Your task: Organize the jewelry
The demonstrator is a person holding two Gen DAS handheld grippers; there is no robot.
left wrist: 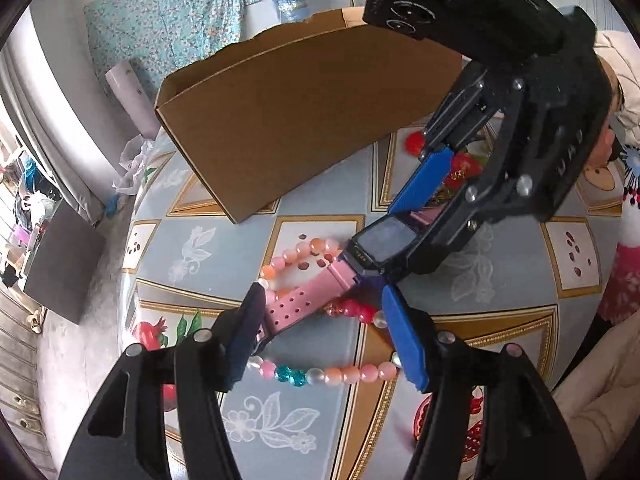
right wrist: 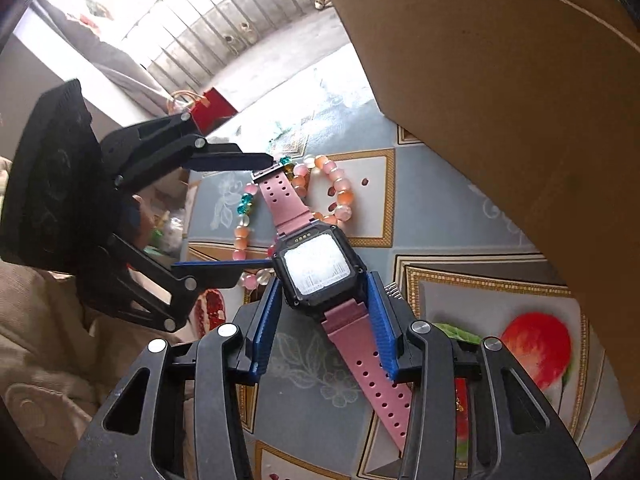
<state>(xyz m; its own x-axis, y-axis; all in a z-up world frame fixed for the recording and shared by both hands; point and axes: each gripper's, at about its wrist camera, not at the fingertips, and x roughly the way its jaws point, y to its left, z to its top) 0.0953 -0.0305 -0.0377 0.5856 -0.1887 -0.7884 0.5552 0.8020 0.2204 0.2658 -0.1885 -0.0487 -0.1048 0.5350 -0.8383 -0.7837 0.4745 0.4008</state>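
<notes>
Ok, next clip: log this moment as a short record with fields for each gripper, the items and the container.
right gripper: shut on the watch body, watch lifted off the table
left gripper: open, fingers either side of the far strap end
watch: pink strap, dark square case, back side facing the camera
bead bracelet: lying on the tablecloth beneath the watch
cardboard box: open, standing behind the jewelry
tablecloth: patterned, fruit and flower prints

The desk [left wrist: 224, 368] wears a grey-blue cloth printed with gold-bordered squares, white flowers and red fruit. Beyond its far edge a pale wall [left wrist: 68, 52] carries a hanging teal floral fabric [left wrist: 160, 16]. Off the left edge lies a grey floor [left wrist: 68, 360]. Bright daylight pours through a barred window [right wrist: 192, 16].
</notes>
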